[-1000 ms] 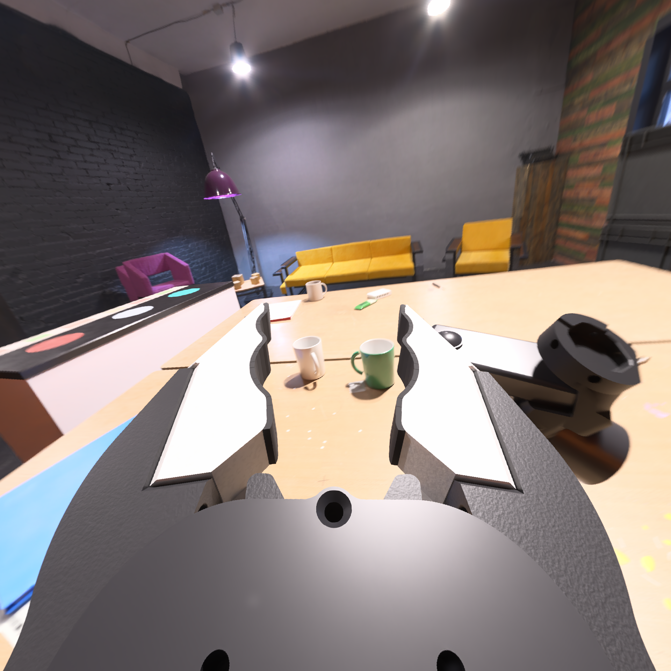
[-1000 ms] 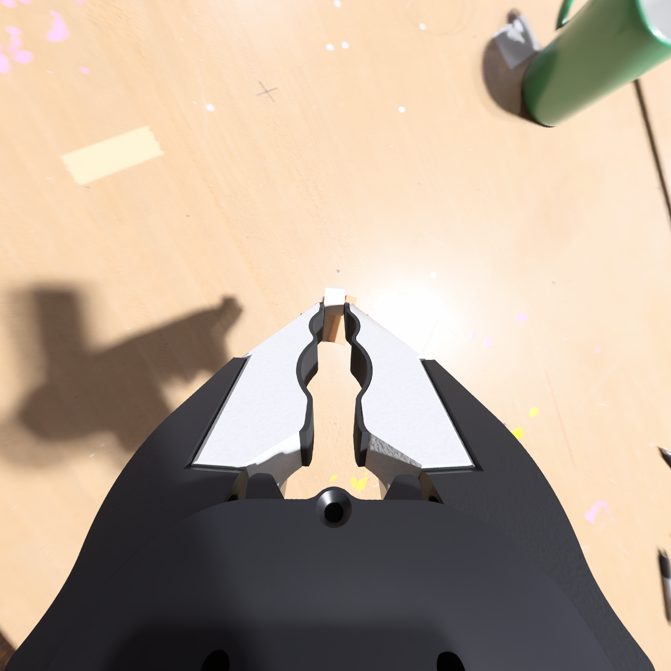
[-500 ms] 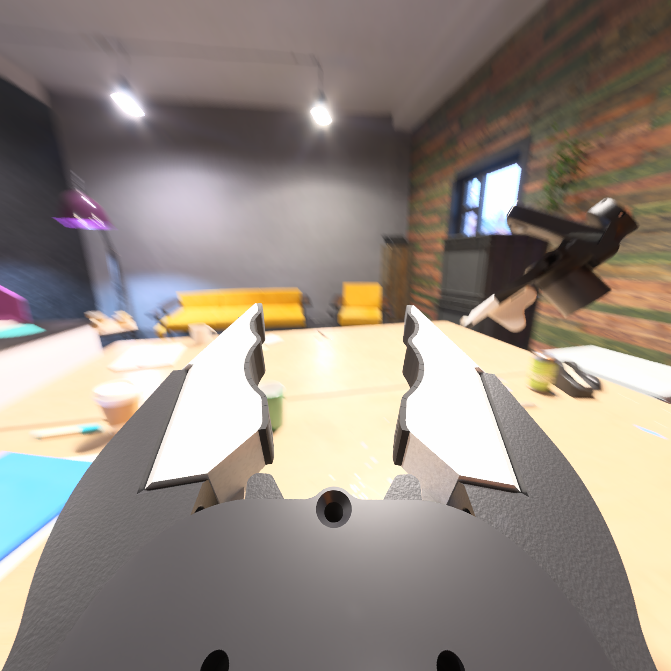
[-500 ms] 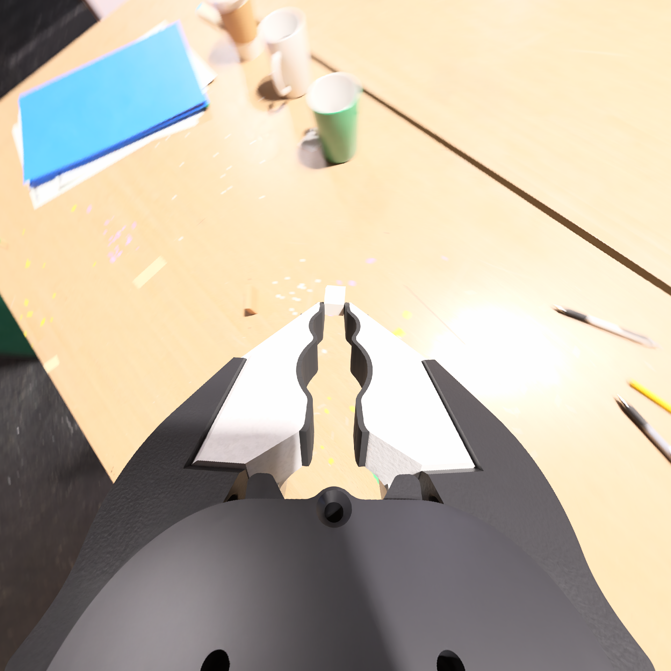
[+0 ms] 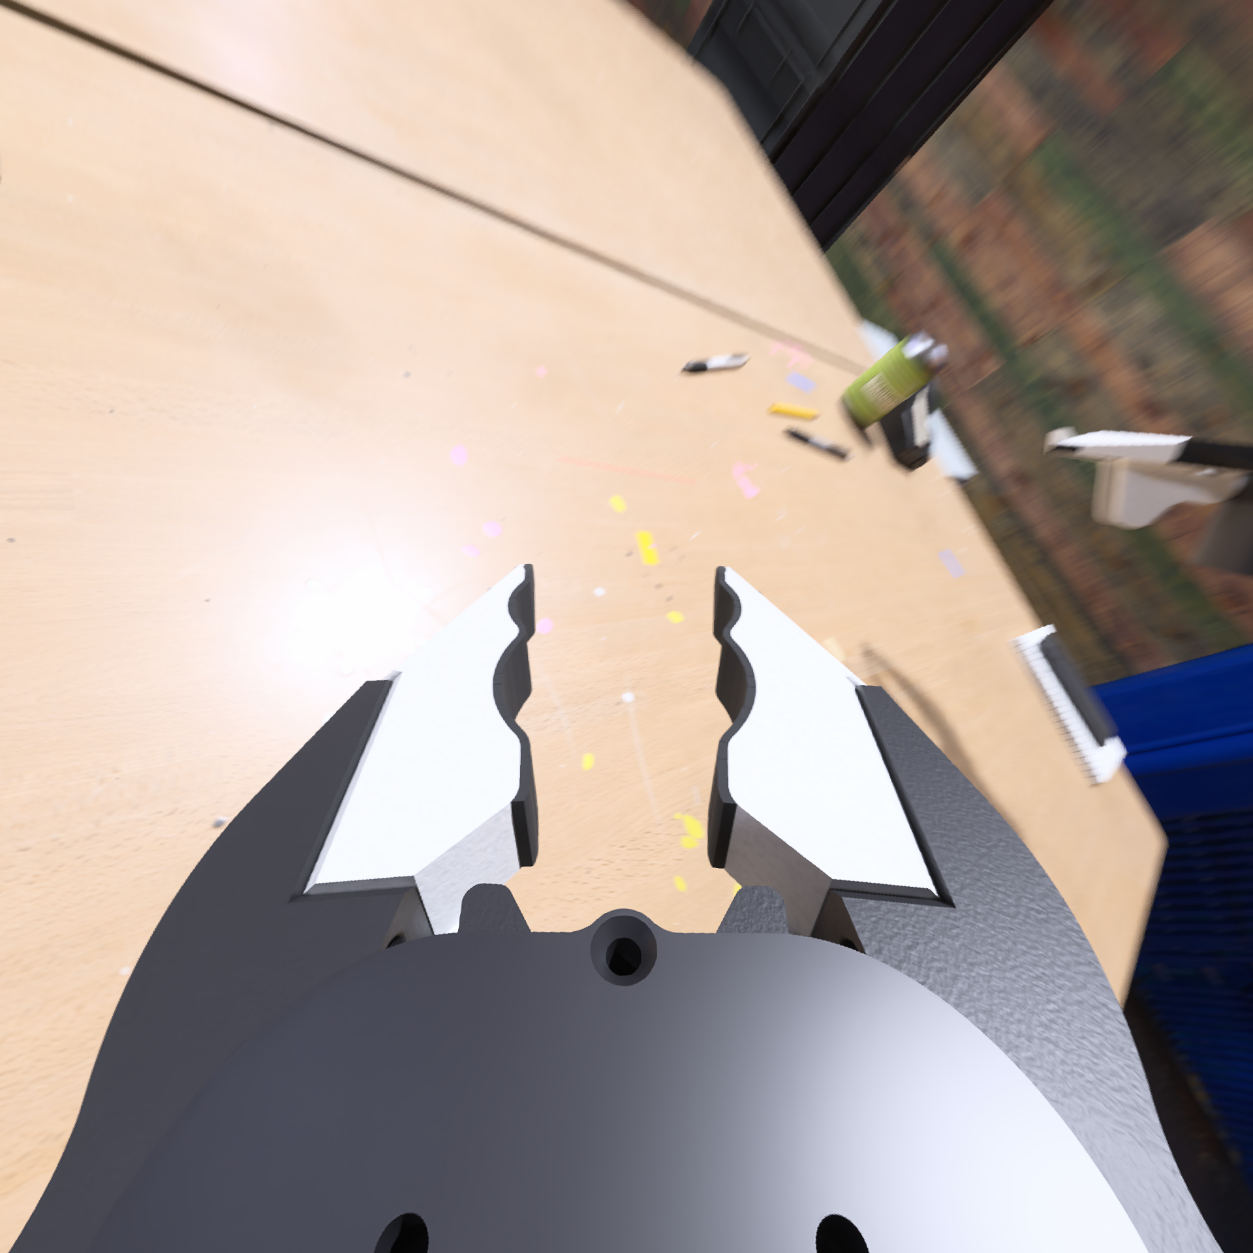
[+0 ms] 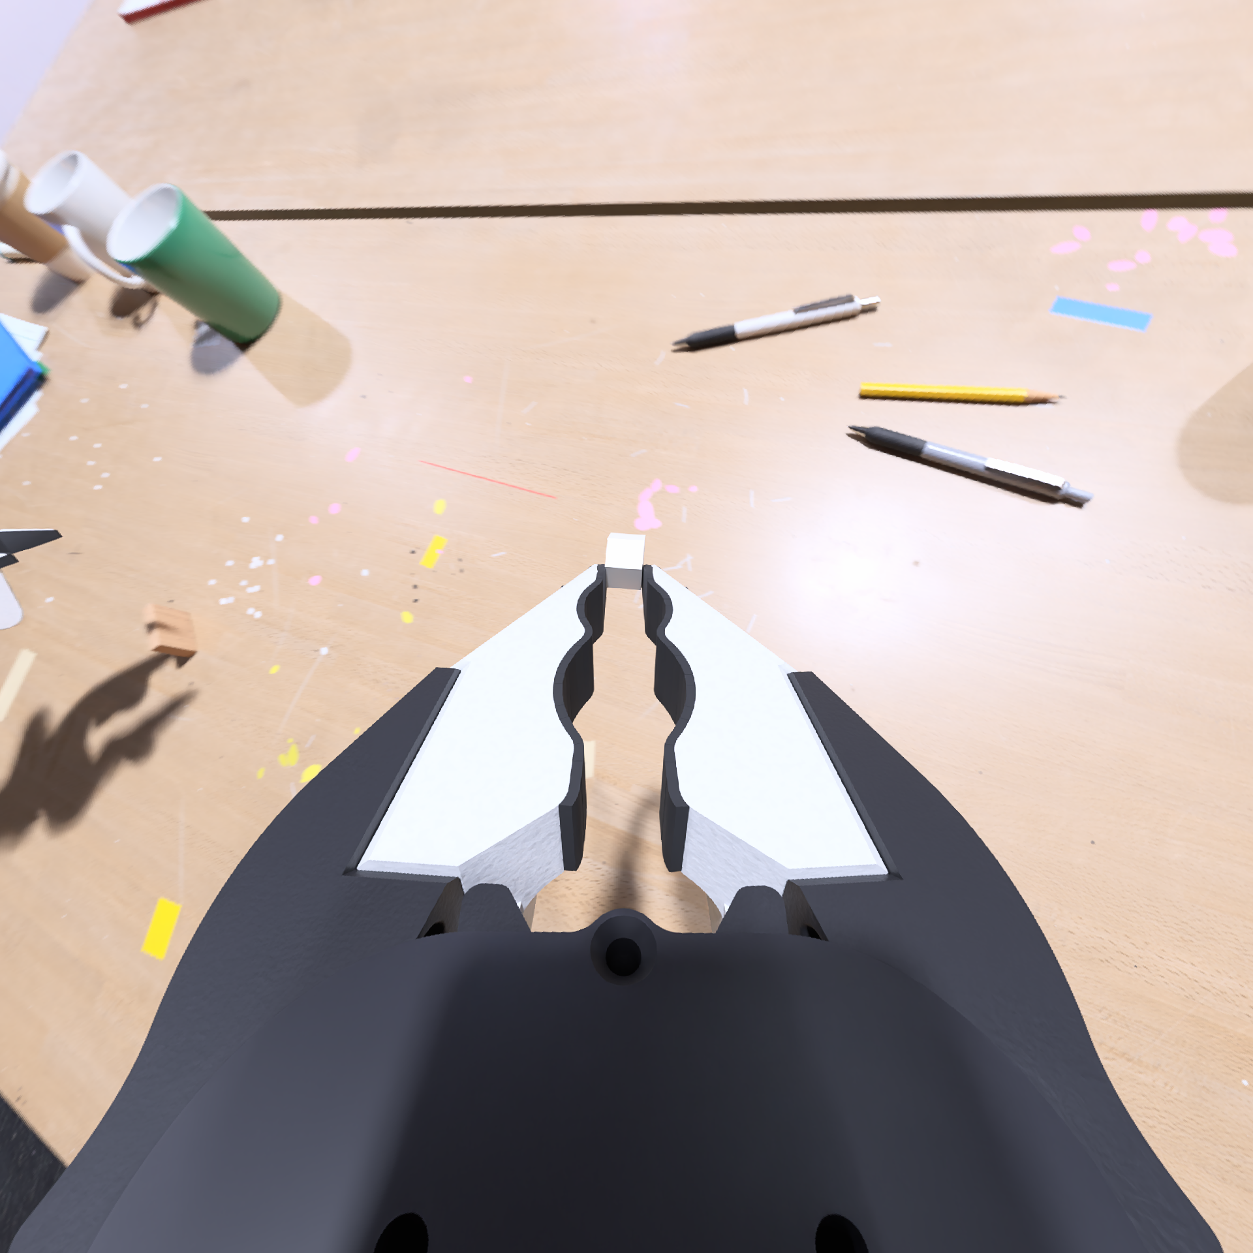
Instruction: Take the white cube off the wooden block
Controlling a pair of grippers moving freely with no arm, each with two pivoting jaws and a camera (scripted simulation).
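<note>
My right gripper [image 6: 624, 576] is shut on the small white cube [image 6: 624, 557], pinched between its fingertips and held above the table. The wooden block [image 6: 172, 630] stands alone on the table well to the left of it in the right wrist view. My left gripper [image 5: 622, 583] is open and empty above the table, tilted down. The right gripper's fingers [image 5: 1146, 468] show far right in the left wrist view, over the table's edge. The cube and the block do not show in the left wrist view.
A green mug [image 6: 196, 264], a white mug [image 6: 74, 196] and a blue folder [image 6: 17, 386] are at the left. Two pens [image 6: 773, 322] [image 6: 969, 463] and a yellow pencil [image 6: 956, 393] lie at the right. A green can [image 5: 888, 386] and a blue bin [image 5: 1193, 746] are by the table's right edge [image 5: 1058, 651].
My right gripper has swung right with the white cube, and the wooden block now sits farther left. My left gripper has tipped down from the room toward the table.
</note>
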